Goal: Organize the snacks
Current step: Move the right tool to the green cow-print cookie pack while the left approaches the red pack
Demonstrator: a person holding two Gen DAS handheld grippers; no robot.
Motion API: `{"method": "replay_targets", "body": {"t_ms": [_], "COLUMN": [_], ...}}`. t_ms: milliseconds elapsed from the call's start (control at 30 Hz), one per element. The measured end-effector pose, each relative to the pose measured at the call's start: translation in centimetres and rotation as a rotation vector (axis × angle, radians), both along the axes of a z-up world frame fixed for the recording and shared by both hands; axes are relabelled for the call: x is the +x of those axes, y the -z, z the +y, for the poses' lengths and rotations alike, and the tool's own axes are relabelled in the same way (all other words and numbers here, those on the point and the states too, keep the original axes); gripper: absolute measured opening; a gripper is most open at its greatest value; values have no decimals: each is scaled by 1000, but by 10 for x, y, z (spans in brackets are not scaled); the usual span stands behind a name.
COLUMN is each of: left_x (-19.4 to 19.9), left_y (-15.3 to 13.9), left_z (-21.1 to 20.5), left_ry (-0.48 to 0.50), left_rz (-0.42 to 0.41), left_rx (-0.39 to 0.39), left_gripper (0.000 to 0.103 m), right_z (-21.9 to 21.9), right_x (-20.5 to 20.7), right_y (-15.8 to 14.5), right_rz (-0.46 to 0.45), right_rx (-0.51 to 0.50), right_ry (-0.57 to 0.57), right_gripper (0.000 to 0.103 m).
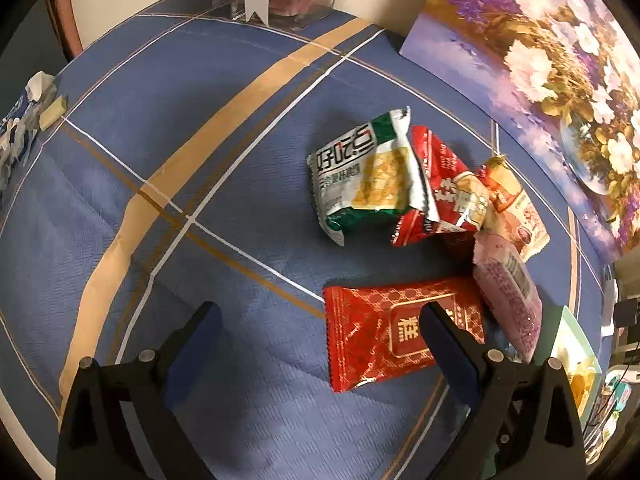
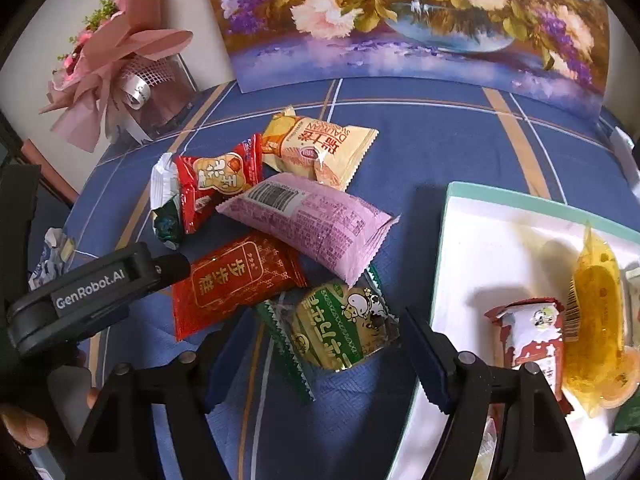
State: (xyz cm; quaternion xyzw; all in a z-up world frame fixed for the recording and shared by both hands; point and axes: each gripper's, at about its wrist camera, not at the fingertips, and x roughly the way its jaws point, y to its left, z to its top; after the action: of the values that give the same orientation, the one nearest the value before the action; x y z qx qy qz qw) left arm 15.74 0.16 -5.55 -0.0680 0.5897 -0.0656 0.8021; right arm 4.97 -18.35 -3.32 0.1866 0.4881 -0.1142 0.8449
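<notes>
Snacks are partly sorted, by my reading. In the right wrist view, the white tray (image 2: 472, 240) at the right already holds a brown-and-white packet (image 2: 532, 332) and a yellow jelly pouch (image 2: 596, 320), with more at its near edge that I cannot make out. Six packets wait on the blue checked cloth (image 2: 440, 140) of the counter: cream (image 2: 320, 144), small red (image 2: 216, 180), pink (image 2: 312, 220), red cake packet (image 2: 236, 280), green-and-white (image 1: 360, 180) and green-and-gold (image 2: 344, 328). The right gripper (image 2: 320, 364) has its jaws spread around the green-and-gold packet without pinching it. The left gripper (image 1: 320, 332) hangs spread and empty, one finger over the red cake packet.
</notes>
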Motion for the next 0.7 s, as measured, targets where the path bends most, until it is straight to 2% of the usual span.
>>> {"method": "replay_targets", "body": {"t_ms": [200, 300, 467, 700], "left_x": [5, 8, 9, 7], "left_y": [3, 0, -1, 3], "left_z": [4, -2, -15, -6], "left_ry": [-7, 28, 89, 61], "left_rz": [-2, -8, -15, 2], "left_rx": [1, -22, -11, -10], "left_gripper": [99, 99, 99, 99], "right_z": [2, 2, 4, 7], "right_x": [2, 1, 3, 13], "right_y": [1, 1, 2, 7], "right_rz": [7, 7, 5, 3], "right_rx": [-16, -13, -30, -52], "right_ry": [-9, -9, -25, -48], "right_gripper": [78, 78, 78, 78]}}
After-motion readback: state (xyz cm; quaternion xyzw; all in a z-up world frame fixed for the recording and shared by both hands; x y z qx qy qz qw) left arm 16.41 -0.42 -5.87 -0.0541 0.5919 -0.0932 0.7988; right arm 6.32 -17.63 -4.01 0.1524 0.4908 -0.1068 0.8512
